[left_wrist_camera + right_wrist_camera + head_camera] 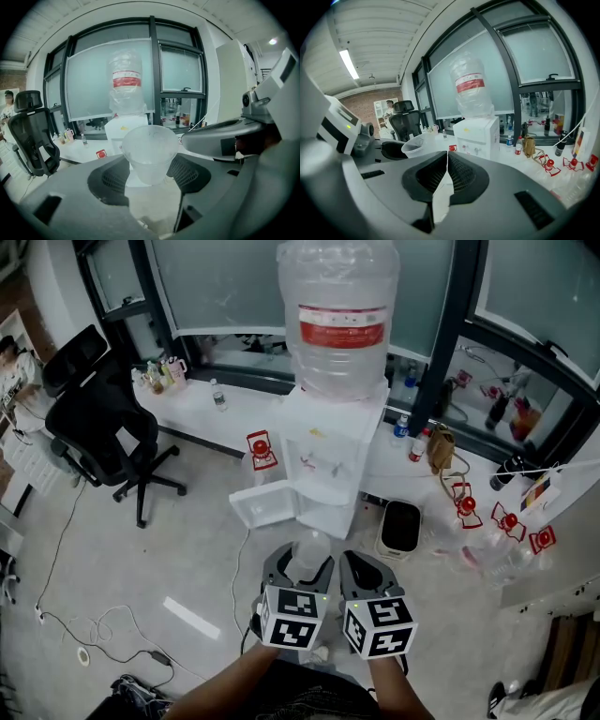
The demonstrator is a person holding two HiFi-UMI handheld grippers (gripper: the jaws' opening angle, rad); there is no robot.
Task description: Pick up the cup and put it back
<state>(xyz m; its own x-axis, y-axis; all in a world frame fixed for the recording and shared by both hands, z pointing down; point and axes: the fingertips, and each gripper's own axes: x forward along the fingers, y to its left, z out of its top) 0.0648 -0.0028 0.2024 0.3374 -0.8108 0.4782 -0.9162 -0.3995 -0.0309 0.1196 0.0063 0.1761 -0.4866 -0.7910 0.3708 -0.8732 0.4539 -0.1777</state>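
Observation:
A translucent plastic cup (309,553) sits upright between the jaws of my left gripper (298,570), which is shut on its lower half. In the left gripper view the cup (150,153) fills the gap between the two dark pads (110,180), held in the air in front of the white water dispenser (123,125). My right gripper (367,575) hangs just to the right of the left one, shut with nothing in it; its fingertips (454,159) meet. The cup (414,145) also shows at the left of the right gripper view.
The water dispenser (330,460) carries a big bottle (338,315), and its lower door (266,506) stands open. A black office chair (101,426) is at the left. A low white ledge (192,401) holds small bottles. Red-capped things (506,521) and a small appliance (401,527) lie right.

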